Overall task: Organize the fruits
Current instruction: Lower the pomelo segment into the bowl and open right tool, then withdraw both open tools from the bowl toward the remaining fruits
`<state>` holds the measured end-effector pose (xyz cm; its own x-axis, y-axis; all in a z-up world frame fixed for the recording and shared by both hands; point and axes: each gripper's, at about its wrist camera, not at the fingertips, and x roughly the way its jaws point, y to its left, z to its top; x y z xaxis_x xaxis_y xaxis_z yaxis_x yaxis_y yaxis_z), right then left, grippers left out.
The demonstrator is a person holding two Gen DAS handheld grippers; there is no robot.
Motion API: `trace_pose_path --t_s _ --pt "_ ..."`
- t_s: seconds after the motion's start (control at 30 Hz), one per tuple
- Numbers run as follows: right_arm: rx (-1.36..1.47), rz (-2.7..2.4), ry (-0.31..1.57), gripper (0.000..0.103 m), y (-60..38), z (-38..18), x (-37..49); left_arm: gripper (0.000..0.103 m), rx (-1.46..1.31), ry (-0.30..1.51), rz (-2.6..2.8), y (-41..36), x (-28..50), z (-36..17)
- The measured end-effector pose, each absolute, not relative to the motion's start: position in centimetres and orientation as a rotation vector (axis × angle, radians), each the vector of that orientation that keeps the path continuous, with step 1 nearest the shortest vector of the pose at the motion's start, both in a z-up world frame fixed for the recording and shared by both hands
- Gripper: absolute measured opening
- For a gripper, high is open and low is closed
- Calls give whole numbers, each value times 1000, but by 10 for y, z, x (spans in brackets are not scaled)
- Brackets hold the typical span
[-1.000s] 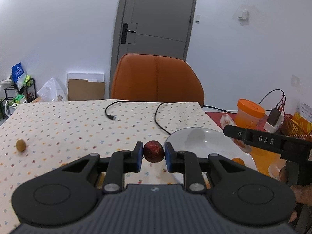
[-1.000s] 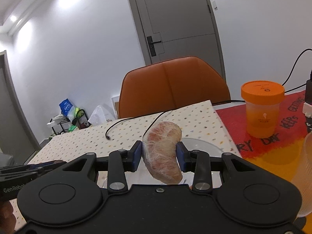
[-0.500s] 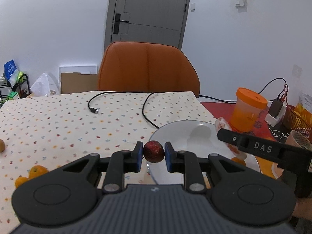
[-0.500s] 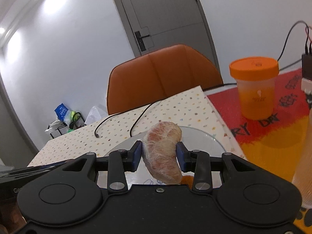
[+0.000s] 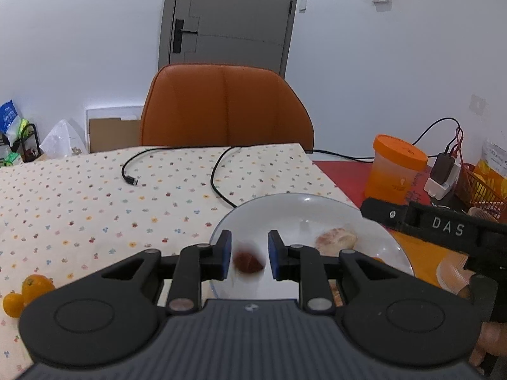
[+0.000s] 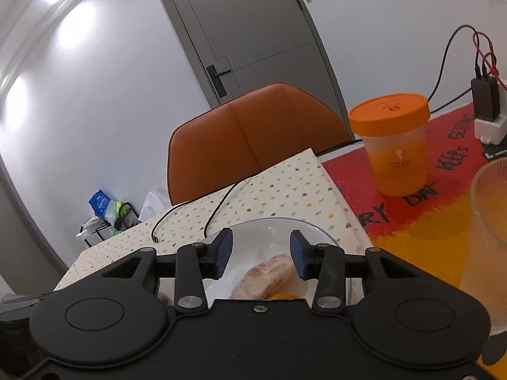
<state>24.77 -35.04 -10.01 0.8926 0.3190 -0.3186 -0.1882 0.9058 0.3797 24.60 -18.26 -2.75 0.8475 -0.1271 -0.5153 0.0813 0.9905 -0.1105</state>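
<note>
A white plate (image 5: 285,204) (image 6: 282,226) rests near the right edge of the dotted tablecloth. My left gripper (image 5: 247,253) is open over the plate, and a small dark red fruit (image 5: 248,261), blurred, lies loose between and below its blue pads. A peeled pomelo segment (image 5: 336,239) (image 6: 266,277) lies on the plate. Above it my right gripper (image 6: 260,251) stands open, empty. A bit of orange fruit (image 6: 282,295) shows beside the segment. Two small oranges (image 5: 27,293) sit on the cloth at the far left.
An orange-lidded jar (image 5: 393,171) (image 6: 394,145) stands on the red mat, with a charger and cables (image 5: 443,171) behind. A ribbed glass (image 6: 488,231) is close on the right. A black cable (image 5: 218,174) crosses the cloth. An orange chair (image 5: 226,107) backs the table.
Both grippers opened over the plate. The red fruit dropped from the left gripper and the pomelo segment from the right; both moved right and lower toward the plate.
</note>
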Motion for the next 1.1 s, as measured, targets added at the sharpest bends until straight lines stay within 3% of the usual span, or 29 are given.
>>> trace_pose_path --t_s 0.2,0.27,0.53,0.63,0.83,1.1 --pt "341 311 398 42 -344 -100 244 30 -80 555 -103 -177 242 -23" --pt "316 315 389 50 -340 -98 241 35 -80 555 -88 -171 238 -22" --pt "235 326 380 72 -321 -95 236 79 -74 540 5 -139 219 -15" --pt "215 326 378 81 -314 -92 233 87 -74 532 33 -127 211 -11" --pt "218 341 399 89 -303 -85 229 96 -86 516 72 -103 198 -6" --pt "191 373 433 97 -282 -74 215 96 -114 526 99 -73 180 -2"
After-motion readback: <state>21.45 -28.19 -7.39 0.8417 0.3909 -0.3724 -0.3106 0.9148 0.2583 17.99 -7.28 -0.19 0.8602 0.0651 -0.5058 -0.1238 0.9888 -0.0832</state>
